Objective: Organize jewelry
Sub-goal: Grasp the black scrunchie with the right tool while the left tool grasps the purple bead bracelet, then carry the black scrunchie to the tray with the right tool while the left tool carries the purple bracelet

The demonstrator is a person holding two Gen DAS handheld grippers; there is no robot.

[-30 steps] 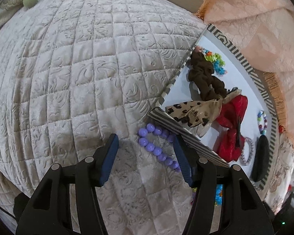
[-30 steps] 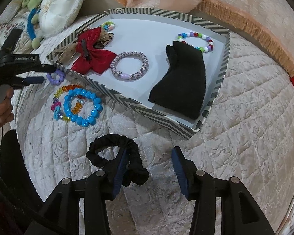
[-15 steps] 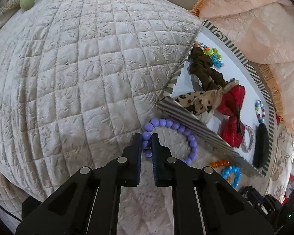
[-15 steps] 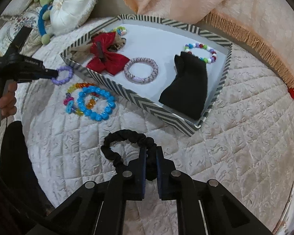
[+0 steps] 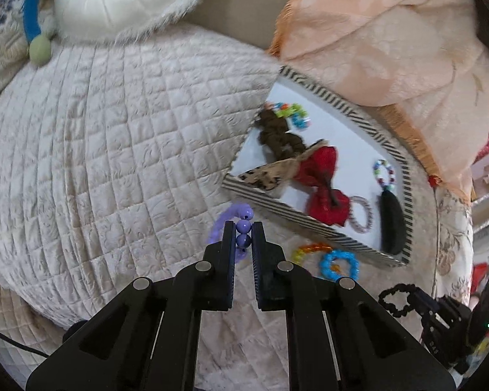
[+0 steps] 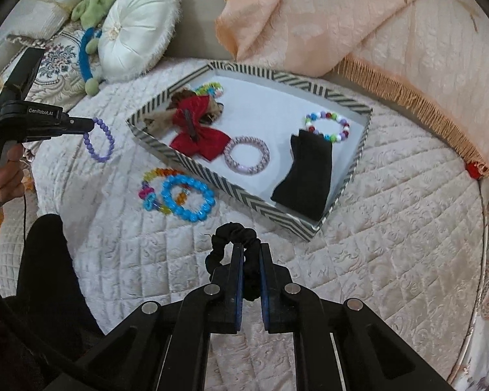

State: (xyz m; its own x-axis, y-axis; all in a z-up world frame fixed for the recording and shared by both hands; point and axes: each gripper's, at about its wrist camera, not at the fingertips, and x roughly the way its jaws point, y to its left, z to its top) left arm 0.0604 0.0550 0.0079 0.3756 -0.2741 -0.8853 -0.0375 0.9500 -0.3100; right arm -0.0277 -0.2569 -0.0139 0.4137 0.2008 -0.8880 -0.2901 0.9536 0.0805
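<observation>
Already lying in striped tray (image 6: pixel 362 158), ahead of right gripper (image 6: pixel 251 254): red bow (image 6: pixel 200 133) over a leopard-print piece (image 5: pixel 270 172), brown scrunchie (image 5: pixel 277 133), small multicolour bead piece (image 6: pixel 210 88) in the far corner, pink coil hair tie (image 6: pixel 247 154), multicolour bead bracelet (image 6: pixel 327 126), black cloth item (image 6: pixel 306 176).

Being carried, not yet placed:
- Purple bead bracelet (image 6: pixel 100 141), pinched between closed fingers of left gripper (image 5: pixel 244 236); dangling clear of quilted cover (image 5: pixel 97 146), just short of the tray's near striped wall.
- Black scrunchie (image 6: pixel 233 238), clamped in closed fingers of right gripper; looping out ahead of and left of the fingertips, near the tray's closest corner. Whether hanging free of the cover: cannot tell.

Waiting outside, ahead and left of right gripper, beside the tray's long wall: blue bead bracelet (image 6: pixel 188 198), overlapping rainbow bead bracelet (image 6: pixel 158 179).

Judging progress: well past half, with seven pieces boxed, two in transit, two untouched. Remaining: dropping both held pieces over the wall, then collecting the overlapping pair.
</observation>
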